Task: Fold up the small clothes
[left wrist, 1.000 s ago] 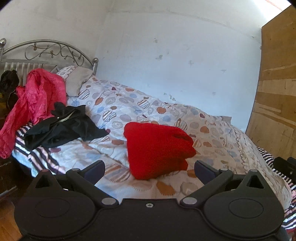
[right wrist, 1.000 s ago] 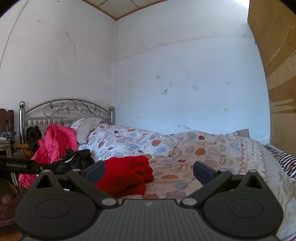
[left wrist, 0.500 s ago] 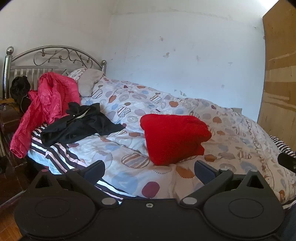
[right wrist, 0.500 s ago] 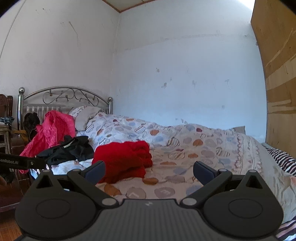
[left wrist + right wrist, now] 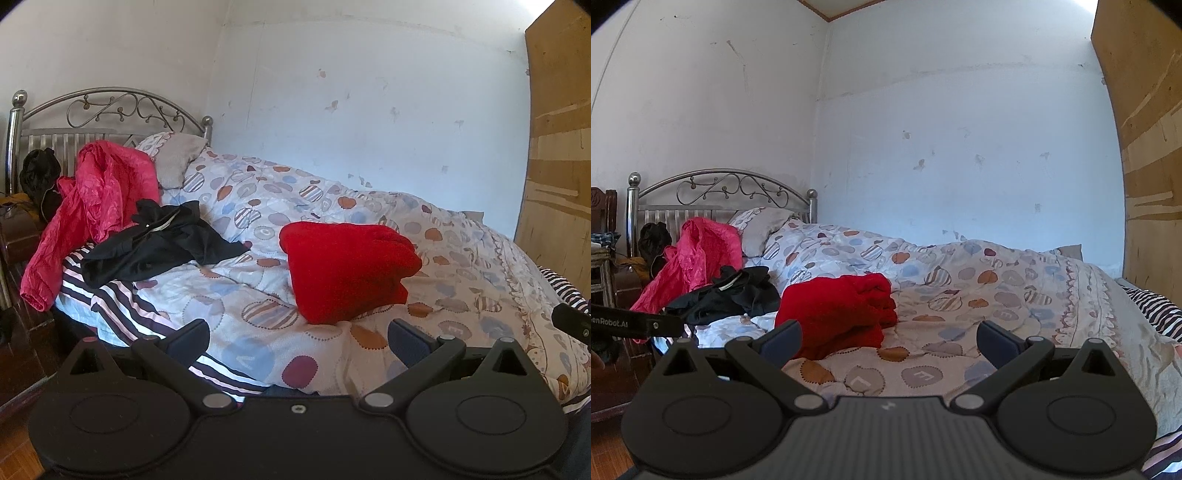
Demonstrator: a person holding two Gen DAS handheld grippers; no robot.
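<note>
A folded red garment (image 5: 349, 271) lies on the patterned duvet (image 5: 258, 206) in the middle of the bed; it also shows in the right wrist view (image 5: 838, 314). A crumpled black garment (image 5: 159, 240) lies to its left, also seen in the right wrist view (image 5: 731, 295). A pink garment (image 5: 96, 199) hangs over the bed's left edge. My left gripper (image 5: 297, 339) is open and empty, held back from the bed's near edge. My right gripper (image 5: 888, 338) is open and empty, over the near side of the bed.
A metal headboard (image 5: 110, 114) stands at the left with a grey pillow (image 5: 177, 158) before it. A wooden board (image 5: 557, 147) leans at the right. A striped sheet (image 5: 122, 306) shows at the bed's near edge. Dark furniture (image 5: 605, 258) stands left of the bed.
Both grippers have drawn back and away from the bed, so the red garment sits farther off. Both stay open and empty.
</note>
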